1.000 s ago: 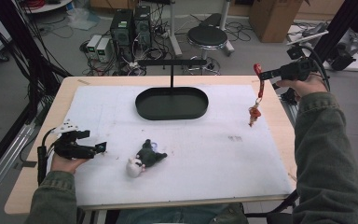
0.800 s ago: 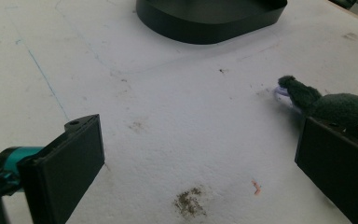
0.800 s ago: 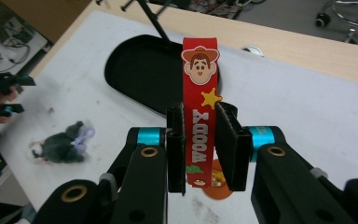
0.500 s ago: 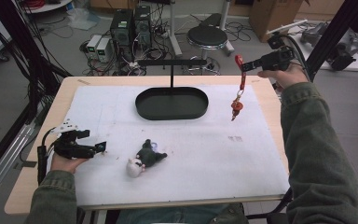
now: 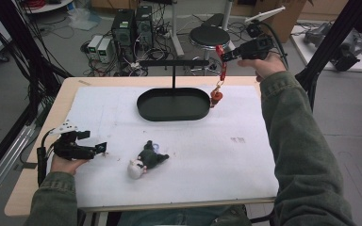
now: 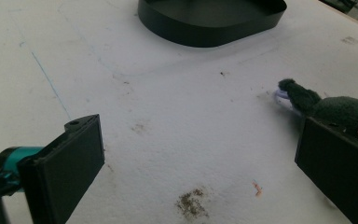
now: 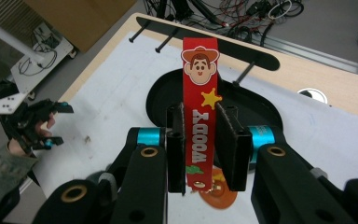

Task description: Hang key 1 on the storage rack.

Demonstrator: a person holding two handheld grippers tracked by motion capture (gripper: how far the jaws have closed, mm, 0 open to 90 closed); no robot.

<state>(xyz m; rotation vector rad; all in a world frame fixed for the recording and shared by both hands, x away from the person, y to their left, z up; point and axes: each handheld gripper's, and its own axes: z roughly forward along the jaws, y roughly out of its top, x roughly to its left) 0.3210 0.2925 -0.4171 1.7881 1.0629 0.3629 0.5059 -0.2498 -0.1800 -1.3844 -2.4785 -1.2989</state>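
Right gripper [image 7: 200, 149] pinches the red Woody strap [image 7: 199, 107], lifted beside the rack [image 5: 174, 62], not hung yet. Left gripper [image 5: 82, 149], jaws spread and empty, rests on the table [image 5: 122, 84]; the plush doll [image 5: 146, 159] waits beside it.

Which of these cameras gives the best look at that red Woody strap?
The right gripper view: the red strap stands close up between the right gripper jaws, its face, star and lettering readable. The high view shows it small, hanging from that gripper with an orange charm below, near the black tray.
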